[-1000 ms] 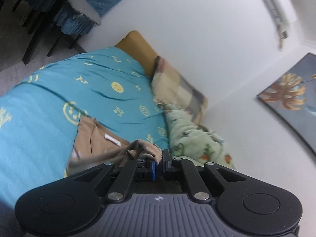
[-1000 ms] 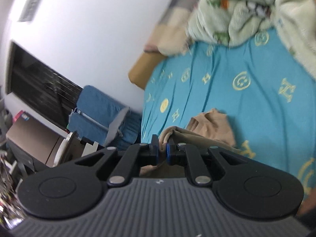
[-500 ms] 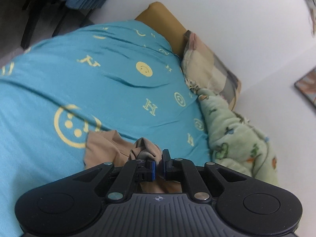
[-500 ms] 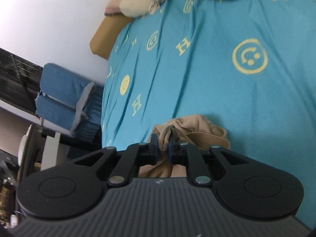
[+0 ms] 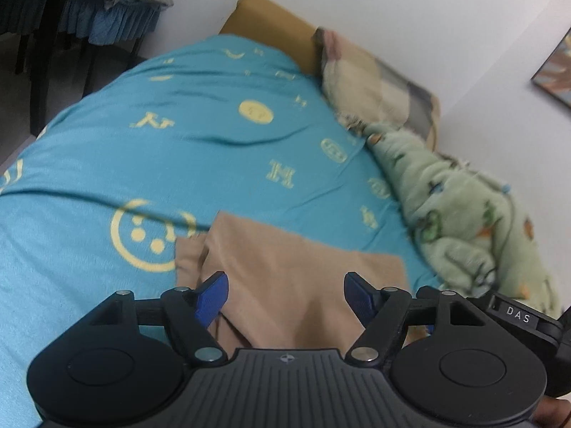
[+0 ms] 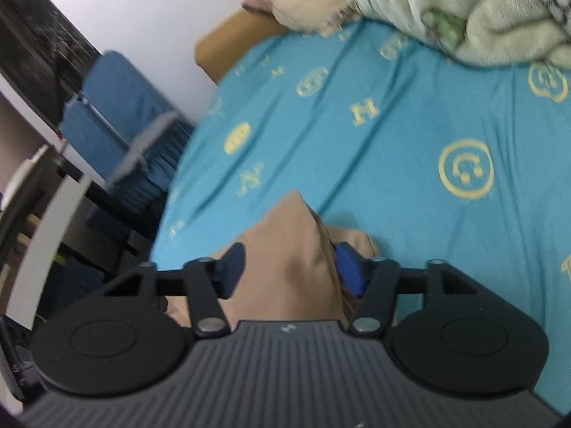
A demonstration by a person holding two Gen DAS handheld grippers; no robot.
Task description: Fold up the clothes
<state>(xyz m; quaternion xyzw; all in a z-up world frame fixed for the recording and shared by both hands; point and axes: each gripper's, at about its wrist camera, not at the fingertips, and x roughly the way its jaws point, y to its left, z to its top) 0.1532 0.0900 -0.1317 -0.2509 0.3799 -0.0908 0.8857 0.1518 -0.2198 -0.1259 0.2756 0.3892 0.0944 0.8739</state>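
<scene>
A tan garment [image 5: 296, 271] lies folded flat on the teal bedsheet [image 5: 185, 164] close in front of me. My left gripper [image 5: 285, 296] is open, its blue pads spread just above the garment's near part. In the right wrist view the same tan garment [image 6: 289, 249] shows a pointed corner toward the bed's middle. My right gripper [image 6: 291, 267] is open, pads on either side of the cloth, holding nothing. The right gripper's body shows at the lower right of the left wrist view [image 5: 517, 317].
A green patterned blanket [image 5: 464, 221] and a beige pillow [image 5: 371, 82] lie along the wall side of the bed. A blue-covered chair [image 6: 107, 114] and dark furniture [image 6: 32, 57] stand off the bed's far edge. White walls [image 5: 410, 10] bound the bed.
Both grippers were shut on bunched tan cloth; now both have opened and let it go. The garment lies flat on the sheet.
</scene>
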